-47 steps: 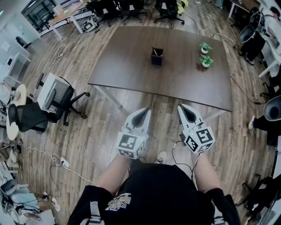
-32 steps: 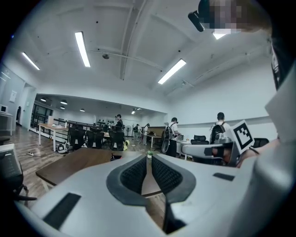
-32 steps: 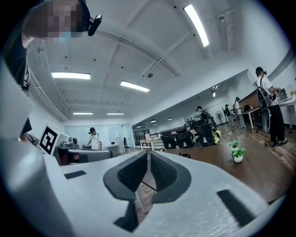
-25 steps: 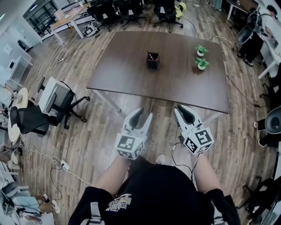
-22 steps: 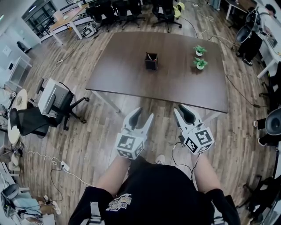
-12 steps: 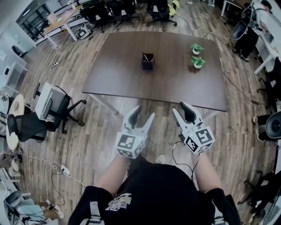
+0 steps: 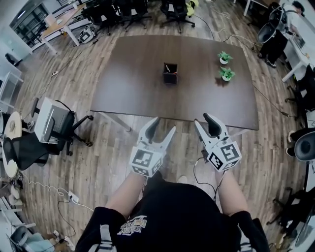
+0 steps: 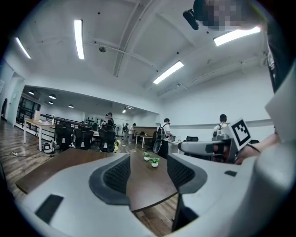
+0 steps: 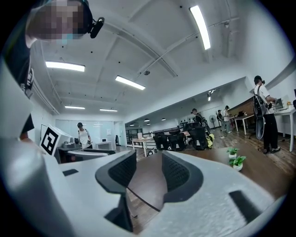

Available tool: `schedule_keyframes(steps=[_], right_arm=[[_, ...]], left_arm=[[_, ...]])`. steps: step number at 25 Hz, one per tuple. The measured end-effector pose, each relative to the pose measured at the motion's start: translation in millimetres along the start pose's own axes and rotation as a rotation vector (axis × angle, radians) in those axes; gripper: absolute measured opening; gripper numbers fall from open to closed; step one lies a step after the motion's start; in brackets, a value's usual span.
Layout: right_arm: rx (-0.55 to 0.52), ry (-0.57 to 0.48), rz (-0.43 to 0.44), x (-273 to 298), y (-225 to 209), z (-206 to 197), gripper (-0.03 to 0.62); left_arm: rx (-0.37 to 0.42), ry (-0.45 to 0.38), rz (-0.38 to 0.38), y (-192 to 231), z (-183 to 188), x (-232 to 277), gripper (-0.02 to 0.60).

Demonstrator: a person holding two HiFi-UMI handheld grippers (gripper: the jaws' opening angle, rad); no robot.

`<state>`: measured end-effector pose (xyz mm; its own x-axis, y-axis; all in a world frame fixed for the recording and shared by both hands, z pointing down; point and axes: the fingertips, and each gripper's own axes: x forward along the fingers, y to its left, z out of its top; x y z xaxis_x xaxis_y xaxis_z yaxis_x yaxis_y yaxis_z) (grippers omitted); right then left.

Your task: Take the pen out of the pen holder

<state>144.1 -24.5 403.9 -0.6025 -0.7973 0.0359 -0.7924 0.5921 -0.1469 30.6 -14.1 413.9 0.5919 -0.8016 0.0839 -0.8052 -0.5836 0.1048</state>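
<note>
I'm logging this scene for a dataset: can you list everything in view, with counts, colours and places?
table: one, dark brown, on the wood floor ahead
pen holder: one, black, middle of the table
pen: at least one, colour unclear, standing in the pen holder
potted plants: two, green in white pots, right part of the table
office chairs: several, black, beyond the table's far edge
swivel chair: one, grey, left of the table
left gripper: one, white, short of the table; jaws have just been opening, nothing between them
right gripper: one, white, beside the left; jaws have just been opening, nothing between them
</note>
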Motion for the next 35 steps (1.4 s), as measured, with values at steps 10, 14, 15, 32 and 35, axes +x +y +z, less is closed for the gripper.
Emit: schedule_keyframes(steps=[10, 14, 15, 32, 35], right_arm=[[0.006, 0.003, -0.060, 109, 20, 0, 0.186], [0.004, 0.003, -0.087, 146, 28, -2, 0.187], [0.003, 0.005, -0.093, 153, 30, -3, 0.187], [0.010, 0.020, -0.157, 216, 3, -8, 0.184], [0.018, 0.029, -0.155, 224, -16, -14, 0.183]], left_arm=[[-0.009, 0.024, -0.077, 105, 3, 9, 0.232], [-0.009, 0.025, -0.110, 141, 5, 13, 0.232], [-0.010, 0.023, -0.119, 148, 5, 14, 0.232], [0.001, 0.020, -0.202, 185, 11, 39, 0.232], [-0.002, 0.018, -0.189, 185, 10, 49, 0.232]])
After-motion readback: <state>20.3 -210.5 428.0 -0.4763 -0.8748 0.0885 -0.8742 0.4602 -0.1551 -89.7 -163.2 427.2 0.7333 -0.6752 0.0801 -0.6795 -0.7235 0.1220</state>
